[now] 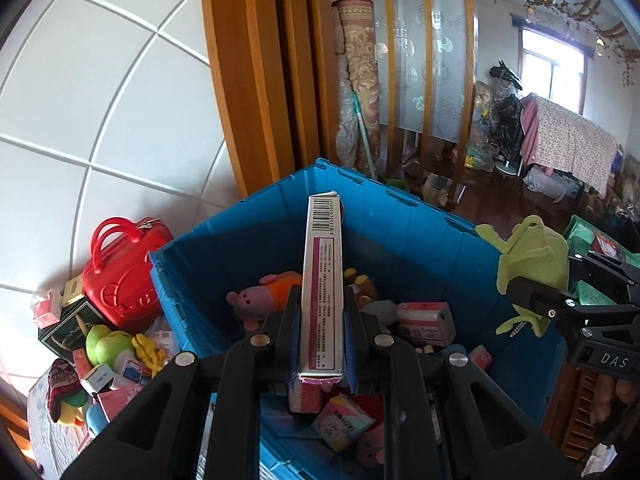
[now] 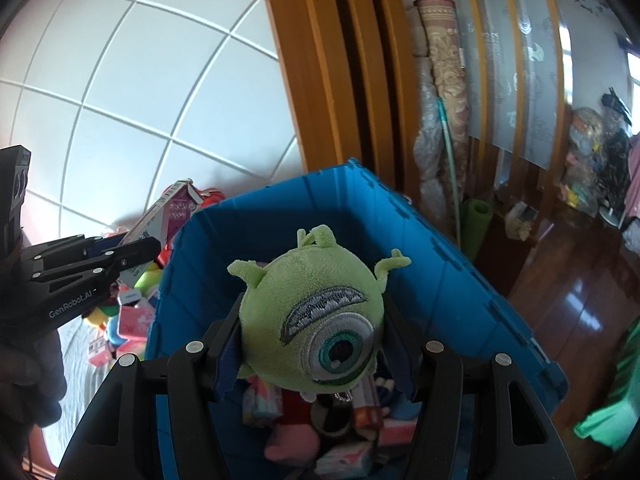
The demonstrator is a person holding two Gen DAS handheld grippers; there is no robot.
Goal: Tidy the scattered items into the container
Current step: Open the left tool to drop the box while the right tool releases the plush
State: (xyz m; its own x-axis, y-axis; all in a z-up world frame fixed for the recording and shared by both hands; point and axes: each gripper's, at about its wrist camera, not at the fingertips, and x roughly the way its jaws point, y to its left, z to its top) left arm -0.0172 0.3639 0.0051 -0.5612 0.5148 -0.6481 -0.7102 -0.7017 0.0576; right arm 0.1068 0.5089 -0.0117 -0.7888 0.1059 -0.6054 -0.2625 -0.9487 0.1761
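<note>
My left gripper [image 1: 322, 300] is shut on a long white and pink box [image 1: 323, 280] with a barcode, held above the blue bin [image 1: 420, 220]. My right gripper [image 2: 312, 312] is shut on a green one-eyed plush monster [image 2: 316, 312] above the same bin [image 2: 440, 272]. The bin holds plush toys and small boxes. In the left wrist view the right gripper [image 1: 520, 292] with the green plush [image 1: 528, 256] is at the right. In the right wrist view the left gripper [image 2: 132, 252] with its box [image 2: 164, 216] is at the left.
Left of the bin lie a red toy case [image 1: 120, 272], a green plush [image 1: 106, 346], small boxes and other toys against a white tiled wall [image 1: 100, 100]. A wooden door frame [image 1: 248, 80], a rolled carpet [image 1: 360, 80] and a dark wooden floor [image 2: 580, 300] lie behind.
</note>
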